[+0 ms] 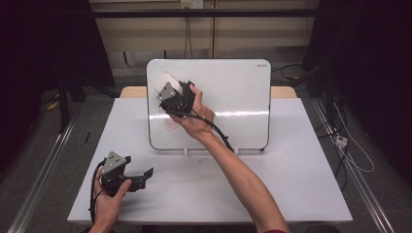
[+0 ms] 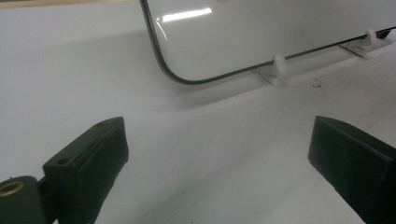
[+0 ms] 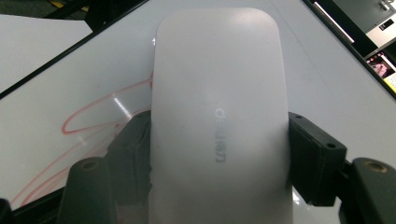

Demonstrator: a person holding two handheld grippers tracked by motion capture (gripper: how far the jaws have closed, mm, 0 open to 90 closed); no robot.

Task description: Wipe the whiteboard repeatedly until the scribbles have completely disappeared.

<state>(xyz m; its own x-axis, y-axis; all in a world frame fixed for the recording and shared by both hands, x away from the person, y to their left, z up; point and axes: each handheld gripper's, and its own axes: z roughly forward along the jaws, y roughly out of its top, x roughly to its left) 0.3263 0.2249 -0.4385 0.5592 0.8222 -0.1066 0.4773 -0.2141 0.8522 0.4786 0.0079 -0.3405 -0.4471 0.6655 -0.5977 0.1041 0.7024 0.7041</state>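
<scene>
A white whiteboard (image 1: 228,97) stands upright on small white feet (image 2: 279,70) at the back of the table. Red scribbles (image 1: 171,124) mark its lower left part. My right gripper (image 1: 168,93) is held up against the board's upper left and is shut on a white eraser (image 1: 164,82). In the right gripper view the eraser (image 3: 219,116) sits clamped between both jaws of the right gripper (image 3: 219,156), lying on the whiteboard (image 3: 327,70) just right of the red scribbles (image 3: 93,114). My left gripper (image 1: 145,177) rests low at the table's front left, open, with nothing between its jaws (image 2: 219,154).
The white table (image 1: 291,184) is bordered by metal rails on the floor on both sides. The whiteboard's lower left corner (image 2: 177,74) lies just ahead of the left gripper. Cables lie on the floor at the right (image 1: 350,150).
</scene>
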